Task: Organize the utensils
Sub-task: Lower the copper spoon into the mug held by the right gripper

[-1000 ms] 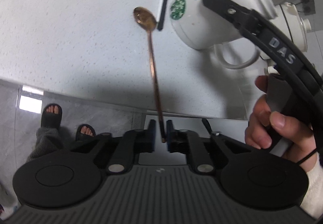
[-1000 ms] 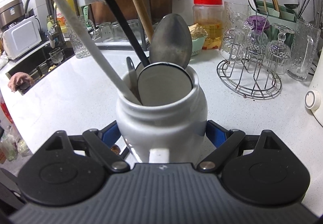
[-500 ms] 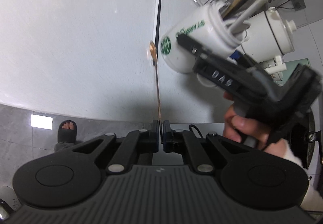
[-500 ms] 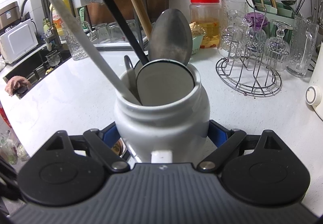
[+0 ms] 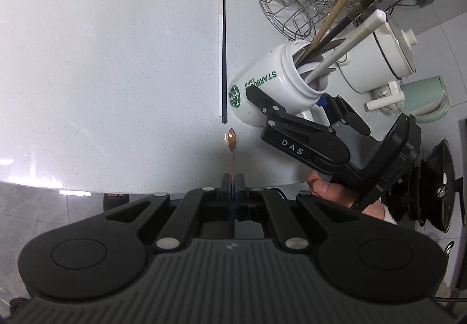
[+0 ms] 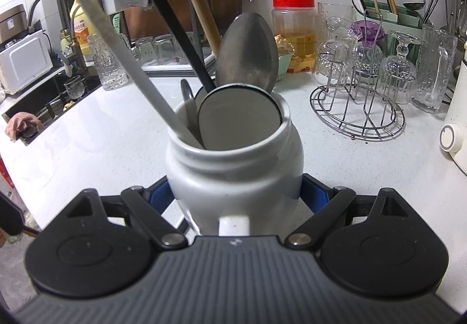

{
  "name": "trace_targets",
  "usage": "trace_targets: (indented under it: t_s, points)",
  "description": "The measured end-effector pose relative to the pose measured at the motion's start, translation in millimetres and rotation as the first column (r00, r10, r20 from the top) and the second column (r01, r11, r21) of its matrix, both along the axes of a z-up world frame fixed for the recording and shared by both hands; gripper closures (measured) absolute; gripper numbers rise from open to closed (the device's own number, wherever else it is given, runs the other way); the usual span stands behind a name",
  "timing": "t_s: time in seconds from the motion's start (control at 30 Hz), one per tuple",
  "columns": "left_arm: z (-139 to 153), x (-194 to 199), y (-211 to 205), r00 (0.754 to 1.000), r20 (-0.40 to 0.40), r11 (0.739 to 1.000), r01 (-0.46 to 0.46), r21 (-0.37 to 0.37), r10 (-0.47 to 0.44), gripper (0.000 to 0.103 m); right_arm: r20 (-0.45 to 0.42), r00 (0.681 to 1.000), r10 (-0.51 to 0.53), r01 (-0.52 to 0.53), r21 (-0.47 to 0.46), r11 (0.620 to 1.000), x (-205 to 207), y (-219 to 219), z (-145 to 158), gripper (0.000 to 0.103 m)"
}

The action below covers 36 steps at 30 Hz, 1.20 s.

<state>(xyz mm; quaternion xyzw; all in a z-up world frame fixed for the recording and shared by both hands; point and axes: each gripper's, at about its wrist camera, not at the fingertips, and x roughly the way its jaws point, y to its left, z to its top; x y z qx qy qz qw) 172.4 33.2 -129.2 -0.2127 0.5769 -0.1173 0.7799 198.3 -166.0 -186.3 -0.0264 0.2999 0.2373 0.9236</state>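
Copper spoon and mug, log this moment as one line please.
left tongs: shut on copper spoon, held above counter | right tongs: closing around white mug | chopsticks: on counter

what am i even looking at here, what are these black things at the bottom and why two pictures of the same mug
There is no robot here. A person holds a hand-held claw in each hand, and each claw carries a wide-angle camera looking forward along its two fingers. The black shape at the bottom of each picture is that claw's own body.

The left-hand camera looks down on a pale counter. Its left claw is shut on the handle of a thin copper spoon, which points away from the camera. A white and a black chopstick lie side by side on the counter.

The right-hand camera sits close behind a white mug that already holds spoons and long utensils. The right claw grips it from both sides, jaws closing slightly. The other picture shows the same mug tilted, with a hand on that claw's grip.

Behind stand a wire rack of glasses and a red-lidded jar.
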Motion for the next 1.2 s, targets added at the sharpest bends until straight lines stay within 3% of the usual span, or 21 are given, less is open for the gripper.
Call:
trace_targets:
  t_s: [0.3, 0.7, 0.97, 1.2]
  points:
    - [25, 13, 1, 0.999, -0.004, 0.998, 0.045, 0.05, -0.045, 0.101, 0.005, 1.0, -0.013, 0.013, -0.003, 1.0, -1, 2, 0, 0.011]
    - [116, 21, 7, 0.992, 0.018, 0.99, 0.126, 0.069, -0.127, 0.101, 0.015, 1.0, -0.014, 0.015, -0.021, 1.0, -2, 3, -2, 0.011]
    - [149, 25, -17, 0.978, 0.053, 0.979, 0.2, 0.039, -0.202, 0.101, 0.02, 1.0, -0.022, 0.022, -0.028, 0.999, -3, 5, -2, 0.011]
    - [165, 32, -42, 0.947, 0.104, 0.95, 0.291, 0.116, -0.303, 0.101, 0.022, 0.999, -0.023, 0.023, -0.028, 0.999, -3, 5, -2, 0.011]
